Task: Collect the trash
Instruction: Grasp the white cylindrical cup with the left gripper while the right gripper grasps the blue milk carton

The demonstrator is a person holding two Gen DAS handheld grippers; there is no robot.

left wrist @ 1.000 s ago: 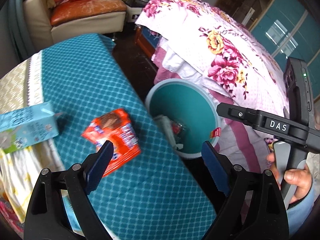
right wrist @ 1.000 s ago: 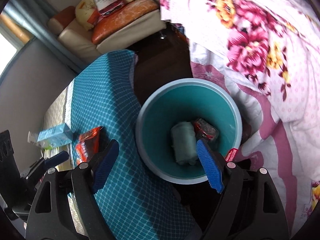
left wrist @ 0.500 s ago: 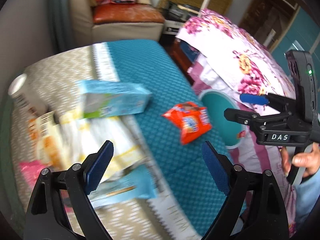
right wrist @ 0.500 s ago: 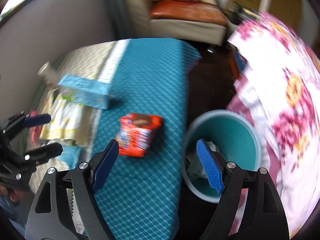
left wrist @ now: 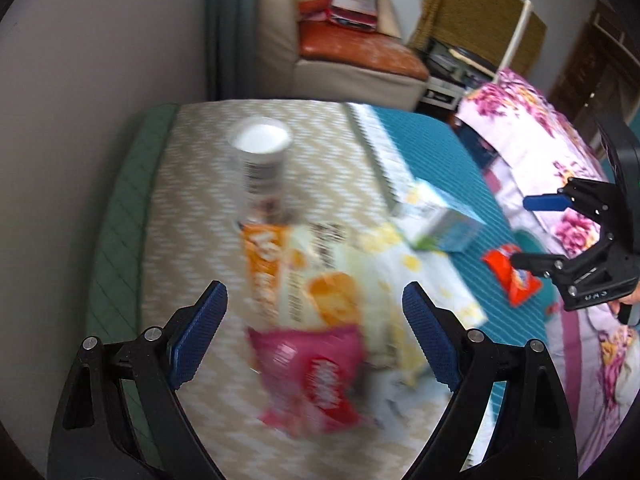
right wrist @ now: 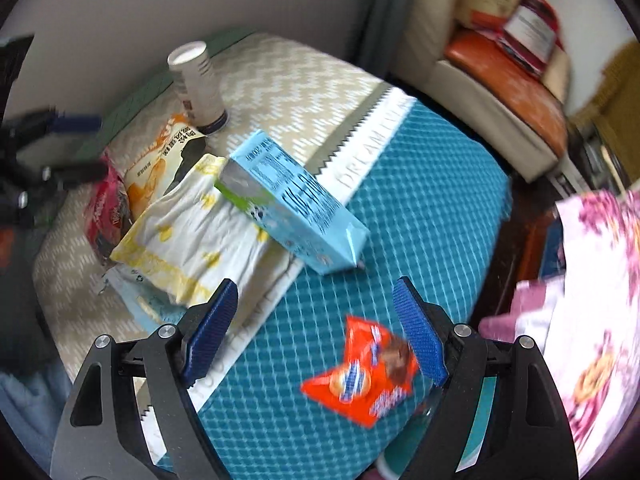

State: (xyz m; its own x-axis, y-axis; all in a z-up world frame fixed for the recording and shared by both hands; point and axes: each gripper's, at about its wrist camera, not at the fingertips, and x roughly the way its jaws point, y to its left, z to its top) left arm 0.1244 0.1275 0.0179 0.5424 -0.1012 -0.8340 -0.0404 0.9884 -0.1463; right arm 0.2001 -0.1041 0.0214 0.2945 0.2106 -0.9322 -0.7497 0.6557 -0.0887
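trash on bench (right wrist: 420, 184): red crinkled snack packet (right wrist: 368, 376) under right tongs (right wrist: 316, 334), pink foil packet (left wrist: 316, 376) under left tongs (left wrist: 316, 332); both tongs apart, holding nothing.

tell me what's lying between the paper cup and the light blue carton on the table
In the right wrist view, an orange-and-white snack bag lies between the paper cup and the light blue carton, with a white-and-yellow wrapper beside it, tucked under the carton.
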